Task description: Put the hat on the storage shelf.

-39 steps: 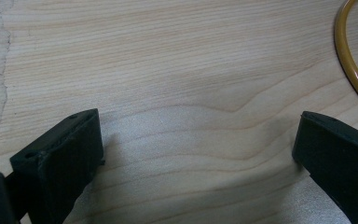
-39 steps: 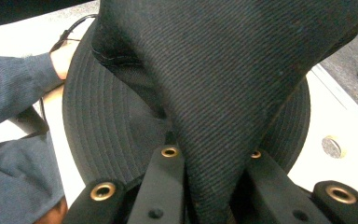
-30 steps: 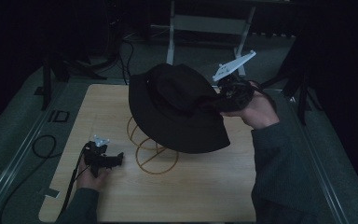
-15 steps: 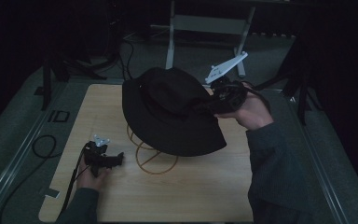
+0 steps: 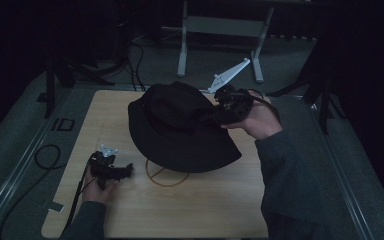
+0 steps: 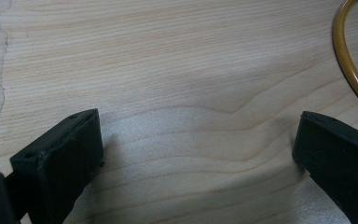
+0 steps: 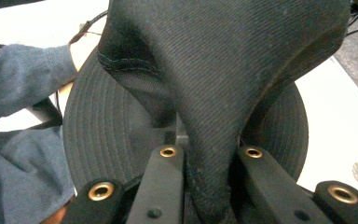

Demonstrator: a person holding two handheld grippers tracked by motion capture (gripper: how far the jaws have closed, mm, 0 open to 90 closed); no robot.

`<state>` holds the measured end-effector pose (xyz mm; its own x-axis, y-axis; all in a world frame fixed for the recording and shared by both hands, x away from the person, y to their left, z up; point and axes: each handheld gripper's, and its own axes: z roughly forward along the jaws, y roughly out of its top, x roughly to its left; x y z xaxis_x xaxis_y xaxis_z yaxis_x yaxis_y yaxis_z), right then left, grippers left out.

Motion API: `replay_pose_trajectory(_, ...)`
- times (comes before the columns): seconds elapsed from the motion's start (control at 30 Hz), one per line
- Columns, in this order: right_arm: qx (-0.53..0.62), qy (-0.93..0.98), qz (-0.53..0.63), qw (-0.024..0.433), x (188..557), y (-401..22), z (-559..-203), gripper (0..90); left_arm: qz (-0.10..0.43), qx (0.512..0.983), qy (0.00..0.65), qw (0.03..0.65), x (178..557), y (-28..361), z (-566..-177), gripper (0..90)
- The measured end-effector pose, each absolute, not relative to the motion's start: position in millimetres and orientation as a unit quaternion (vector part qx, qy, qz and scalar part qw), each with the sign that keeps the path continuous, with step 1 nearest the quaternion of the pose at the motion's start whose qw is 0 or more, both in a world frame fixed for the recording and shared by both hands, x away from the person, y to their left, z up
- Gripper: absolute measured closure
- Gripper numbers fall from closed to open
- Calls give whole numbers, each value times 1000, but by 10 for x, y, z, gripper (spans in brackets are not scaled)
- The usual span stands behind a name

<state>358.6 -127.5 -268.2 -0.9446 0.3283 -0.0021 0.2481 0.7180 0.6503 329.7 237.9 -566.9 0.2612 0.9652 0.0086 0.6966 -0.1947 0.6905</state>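
Observation:
A black bucket hat (image 5: 180, 130) hangs above the middle of the wooden table (image 5: 205, 210), its brim wide. My right gripper (image 5: 215, 114) is shut on a fold of the hat's crown (image 7: 209, 154), which is pinched between the two black jaws. Under the hat stands a yellow wire stand, whose base ring (image 5: 167, 176) shows on the table. My left gripper (image 5: 122, 171) rests low at the table's front left, open, with bare wood between its jaws; an arc of the yellow ring (image 6: 349, 60) lies just beyond it.
A black cable (image 5: 45, 155) loops off the table's left edge over the grey floor. A grey metal stand (image 5: 220, 30) rises behind the table. A blue sleeve (image 7: 23, 74) shows past the hat in the right gripper view.
The right gripper has carried the hat a little to the left and lower over the wire stand. The left gripper has stayed in place.

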Motion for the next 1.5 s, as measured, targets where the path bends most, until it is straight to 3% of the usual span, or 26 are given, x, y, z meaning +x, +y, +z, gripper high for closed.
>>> replay_pose_trajectory(0.67, 150, 927, 339, 58, 3662, -1091, -2776, 852, 230, 738, 563, 293, 3297, 2378, -5670, 18)
replay_pose_trajectory(1.5, 172, 932, 315, 55, 3791, -968, -2929, 763, 230, 737, 563, 294, 3298, 2378, -5670, 18)
